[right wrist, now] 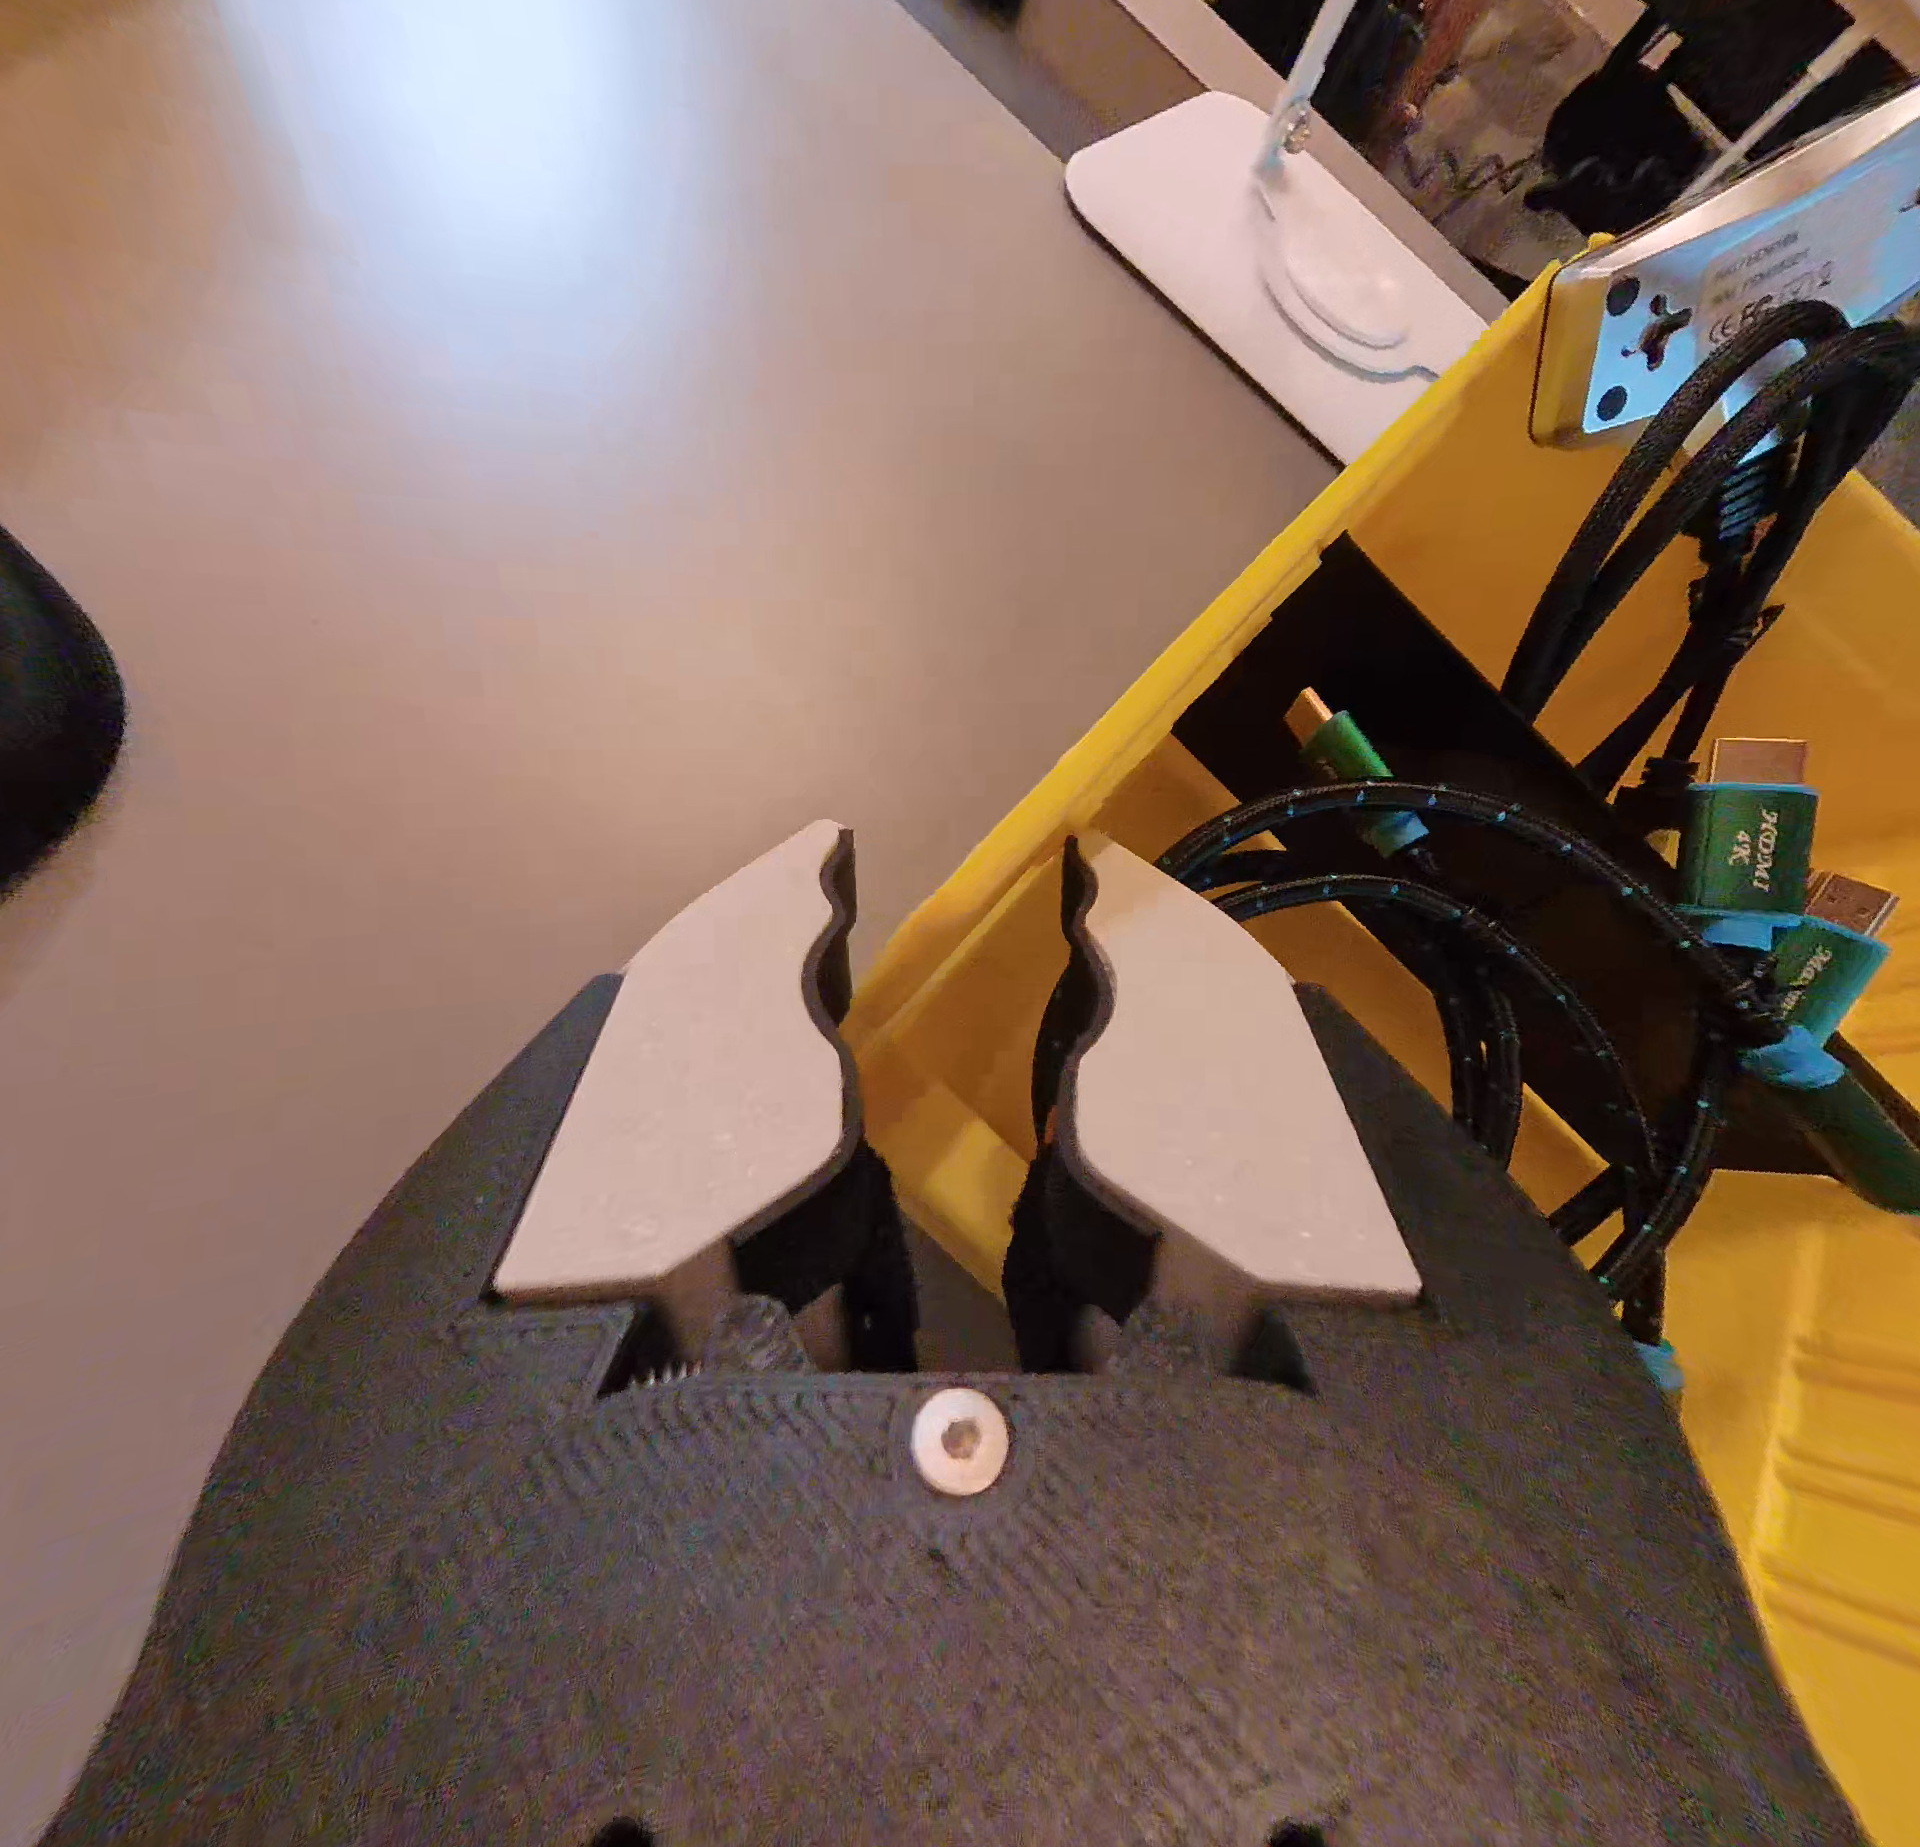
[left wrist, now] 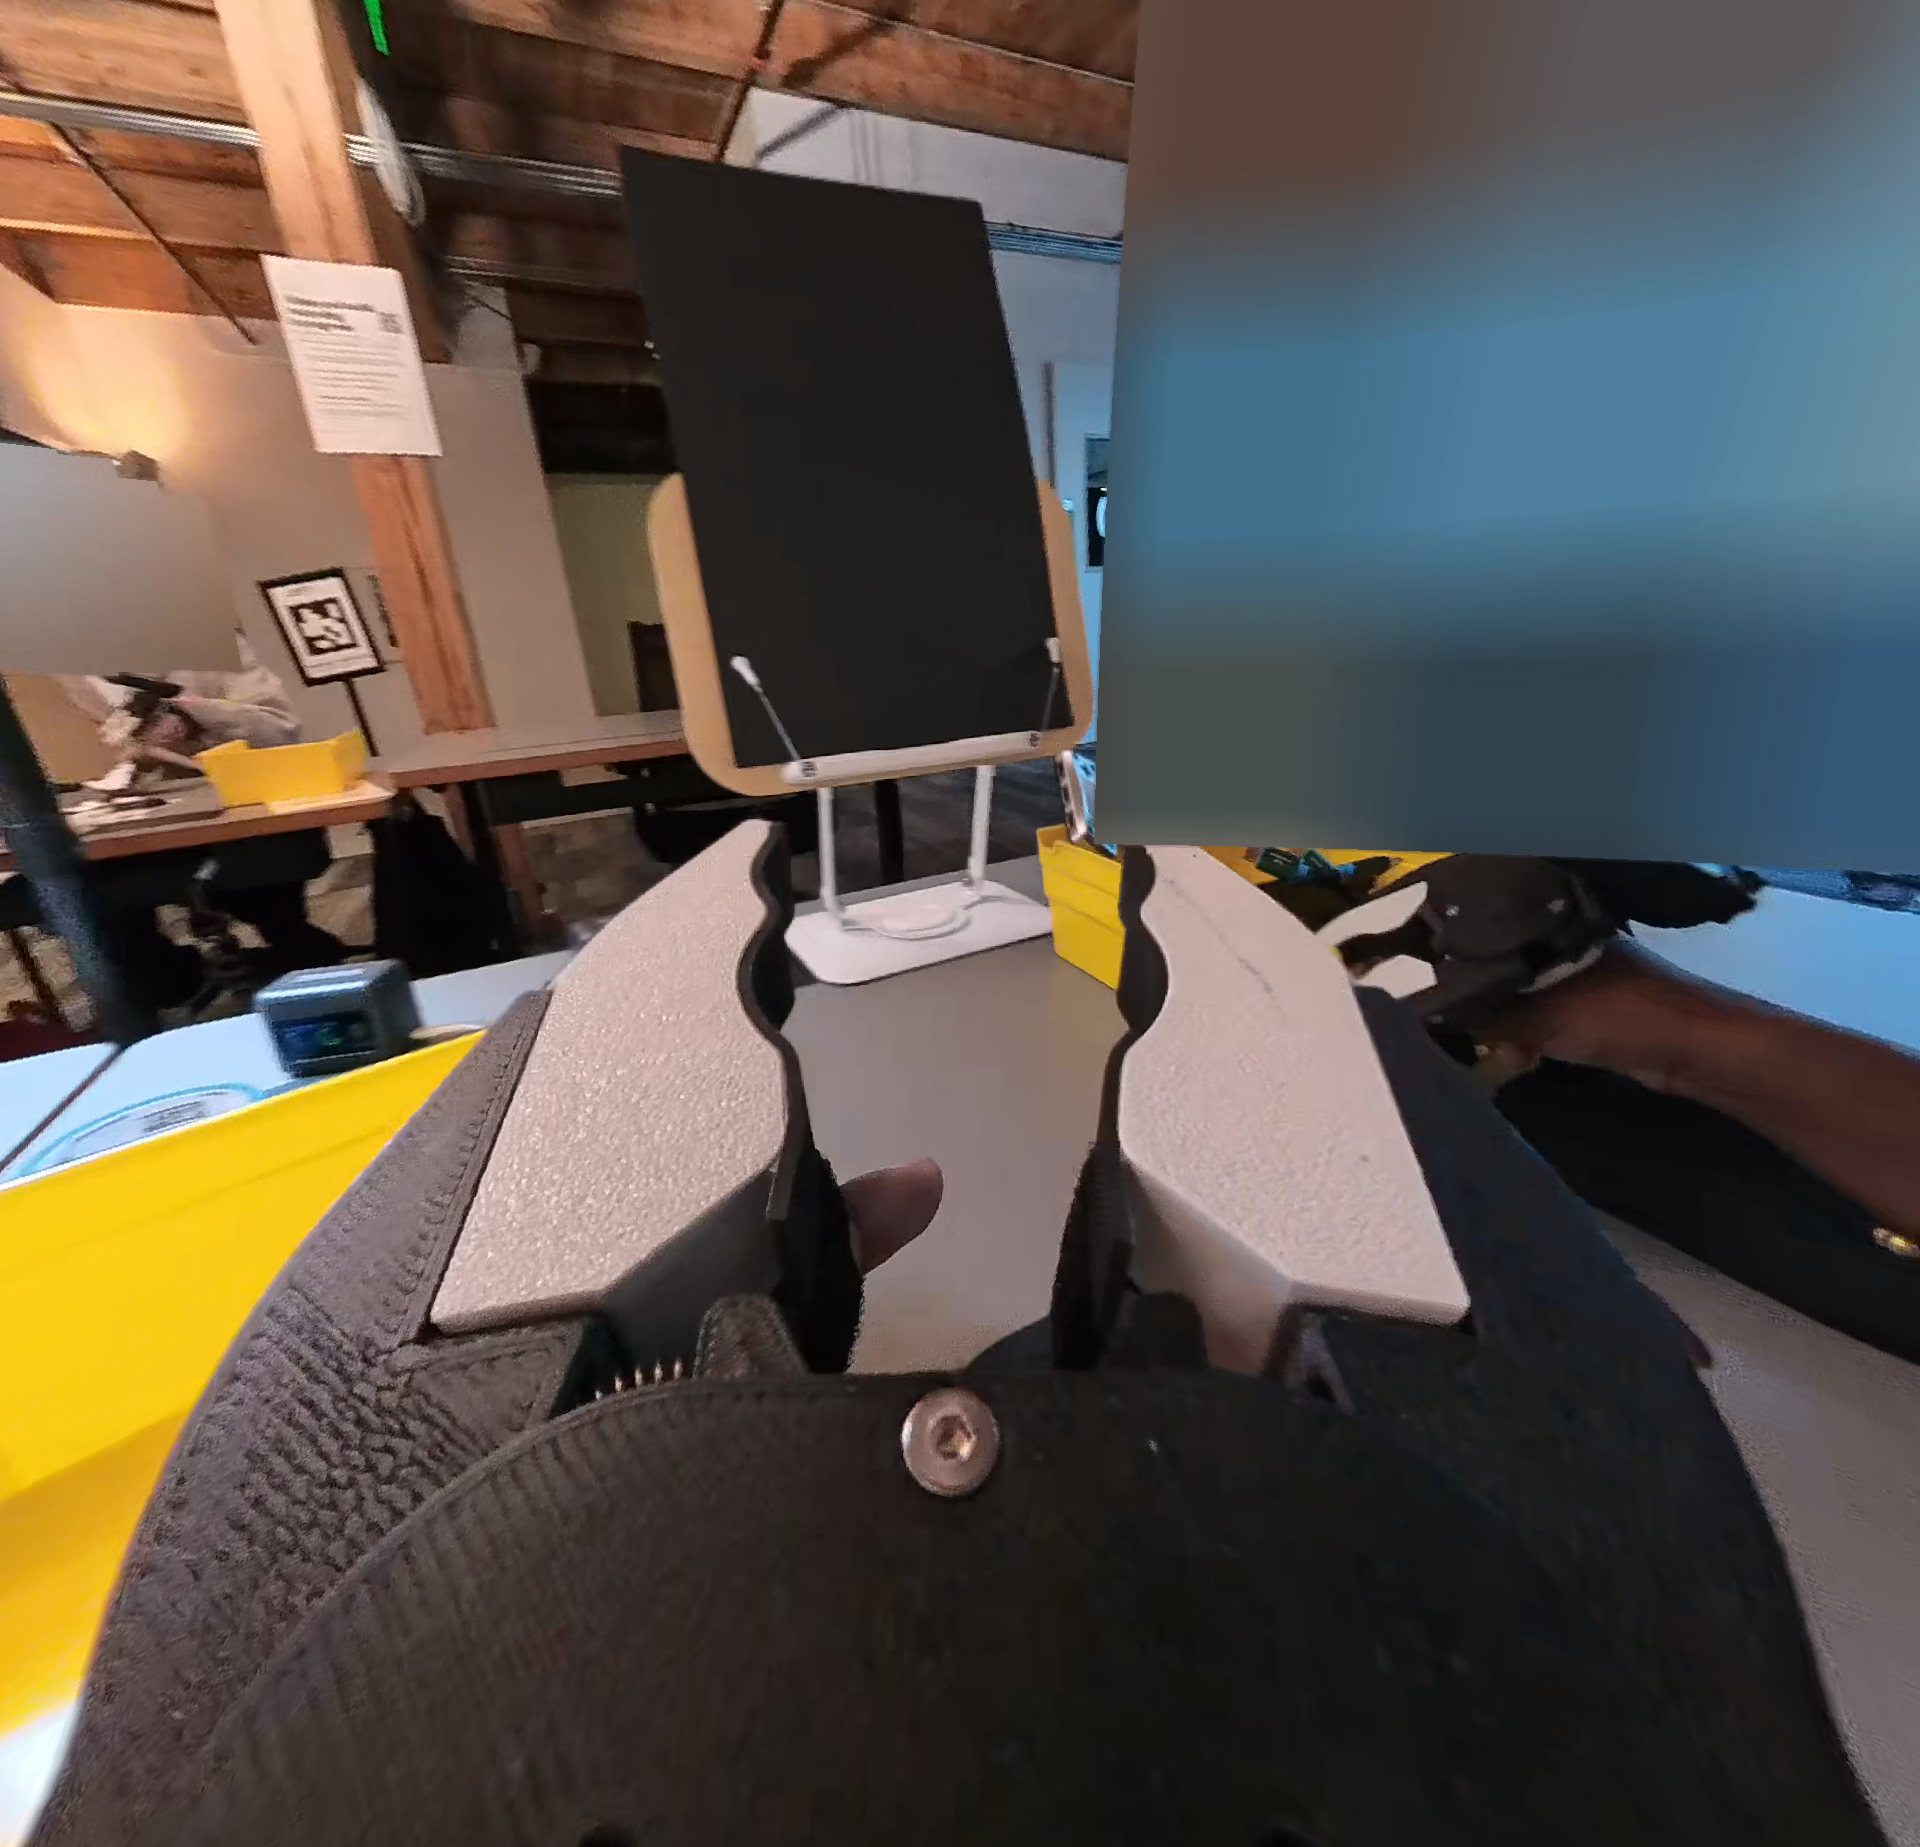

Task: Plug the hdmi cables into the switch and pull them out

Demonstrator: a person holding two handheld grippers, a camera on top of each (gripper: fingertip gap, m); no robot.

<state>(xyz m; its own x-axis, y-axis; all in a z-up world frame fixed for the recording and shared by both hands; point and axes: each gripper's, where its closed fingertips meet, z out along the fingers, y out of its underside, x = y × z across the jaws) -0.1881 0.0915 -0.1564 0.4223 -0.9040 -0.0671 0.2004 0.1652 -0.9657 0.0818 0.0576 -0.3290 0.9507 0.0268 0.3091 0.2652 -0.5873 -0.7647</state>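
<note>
My left gripper (left wrist: 951, 852) is open and empty, held above the grey table (left wrist: 956, 1070); a thumb shows between its fingers. My right gripper (right wrist: 958, 847) is open and empty, with the near wall of a yellow bin (right wrist: 1195, 717) running under its fingertips. In the bin lie several black braided hdmi cables (right wrist: 1455, 914) with green plugs (right wrist: 1745, 841). The silver switch (right wrist: 1662, 343) leans at the bin's far end. In the left wrist view the right gripper (left wrist: 1361, 935) shows at the right, held by a hand, beside that bin (left wrist: 1081, 914).
A black board on a white stand (left wrist: 914, 924) stands at the table's far side; its base also shows in the right wrist view (right wrist: 1247, 228). Another yellow bin (left wrist: 156, 1278) is close at my left. A small dark device (left wrist: 332, 1013) sits beyond it. A dark object (right wrist: 42, 706) is at the left edge. Spacing between my two grippers at the tips: around 35 cm.
</note>
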